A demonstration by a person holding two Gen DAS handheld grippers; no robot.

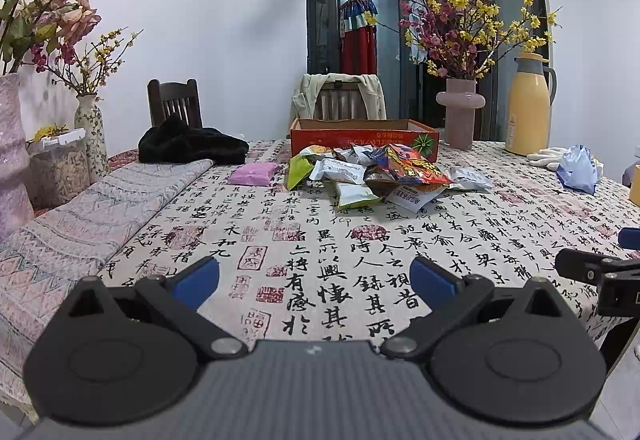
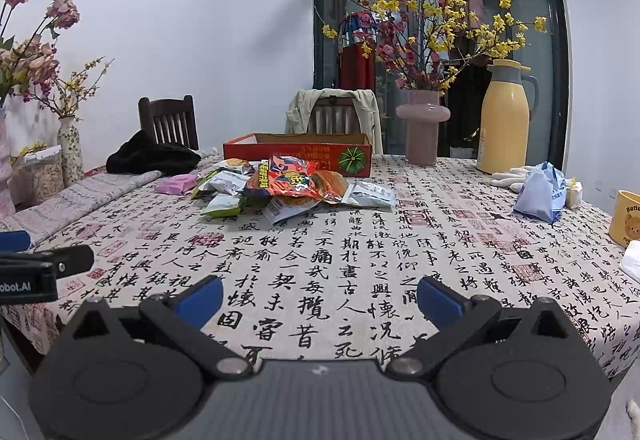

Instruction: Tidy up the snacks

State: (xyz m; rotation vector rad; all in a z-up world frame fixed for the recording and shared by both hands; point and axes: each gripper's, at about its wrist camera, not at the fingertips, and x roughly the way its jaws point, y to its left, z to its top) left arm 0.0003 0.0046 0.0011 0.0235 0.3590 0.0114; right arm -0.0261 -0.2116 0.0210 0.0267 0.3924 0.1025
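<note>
A pile of snack packets (image 1: 376, 175) lies in the middle of the table, in front of an open red cardboard box (image 1: 362, 137). A large red-orange bag (image 2: 288, 177) tops the pile, and the box (image 2: 298, 155) stands behind it. A pink packet (image 1: 254, 173) lies to the left of the pile. My left gripper (image 1: 316, 280) is open and empty over the near table edge, far from the pile. My right gripper (image 2: 320, 298) is open and empty, also near the front edge. Each gripper shows at the other view's side.
The table has a calligraphy-print cloth (image 1: 320, 240). A black garment (image 1: 188, 145) and a folded patterned cloth (image 1: 100, 207) lie at the left. A pink vase (image 2: 422, 127), a yellow thermos (image 2: 504, 119), white gloves, a blue bag (image 2: 538, 195) and a yellow mug (image 2: 626, 215) stand at the right.
</note>
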